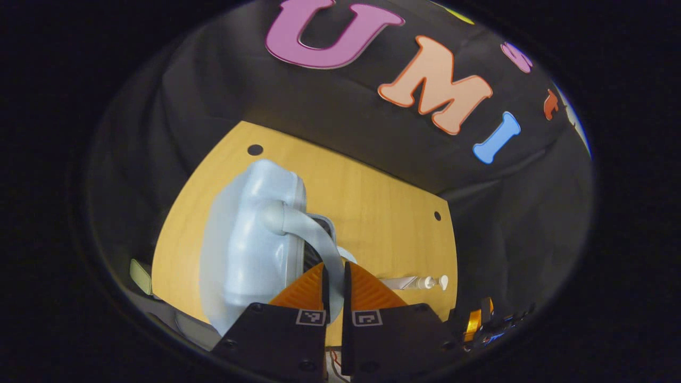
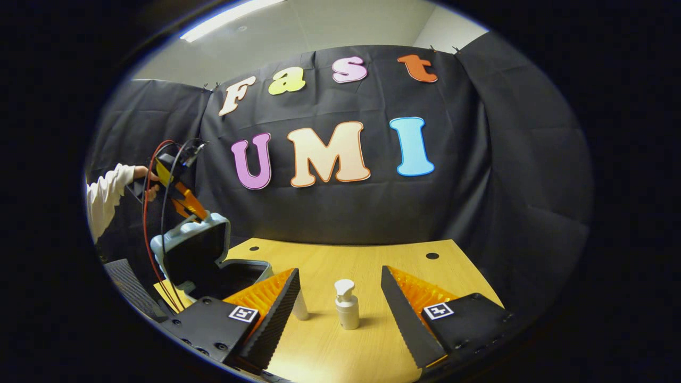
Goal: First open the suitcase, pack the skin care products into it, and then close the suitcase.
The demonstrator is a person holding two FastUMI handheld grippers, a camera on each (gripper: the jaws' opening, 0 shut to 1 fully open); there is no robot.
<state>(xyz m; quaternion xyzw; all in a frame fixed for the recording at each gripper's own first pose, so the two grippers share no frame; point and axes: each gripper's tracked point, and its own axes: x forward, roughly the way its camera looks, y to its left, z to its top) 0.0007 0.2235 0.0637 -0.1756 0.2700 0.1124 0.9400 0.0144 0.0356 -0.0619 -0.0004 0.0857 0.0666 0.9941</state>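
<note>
The pale blue suitcase (image 2: 194,250) stands open at the table's left, its lid raised over the dark base (image 2: 242,271). My left gripper (image 1: 335,268) is shut on the lid's grey handle (image 1: 298,223); it shows from afar as the left gripper (image 2: 187,205), held by a hand in a white sleeve (image 2: 109,194). A white pump bottle (image 2: 347,307) stands upright on the wooden table (image 2: 372,260), ahead of my open right gripper (image 2: 340,274) and apart from it. A second white container (image 2: 301,309) is half hidden behind my right gripper's left finger. The pump bottle (image 1: 433,282) also appears beyond the lid.
Black cloth walls close in the table at the back and sides. The tabletop (image 1: 372,207) has small round holes near its far corners. Red and black cables (image 2: 151,223) hang from the left gripper beside the suitcase. A chair back (image 2: 125,284) sits at lower left.
</note>
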